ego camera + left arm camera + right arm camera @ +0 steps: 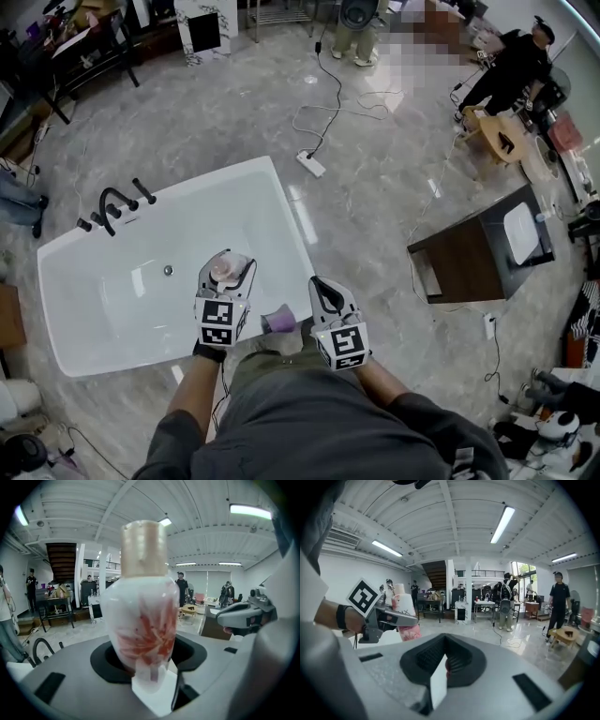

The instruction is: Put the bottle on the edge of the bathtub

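A white bottle (226,270) with red flower print and a beige cap stands upright between the jaws of my left gripper (225,266), which is shut on it. In the head view it hangs over the near right part of the white bathtub (281,202), inside the near rim. In the left gripper view the bottle (143,611) fills the middle, clamped low on its body by the left gripper (151,670). My right gripper (324,292) is just right of the tub's corner, shut with nothing in it. The right gripper view shows its own closed jaws, the right gripper (440,677), and the bottle (408,629) at left.
A black faucet (114,206) stands on the tub's far left rim. A small purple thing (279,322) sits between the two grippers. To the right is a dark cabinet (469,267) with a white basin. A power strip (311,164) and cables lie on the floor beyond. A person in black (511,66) is far right.
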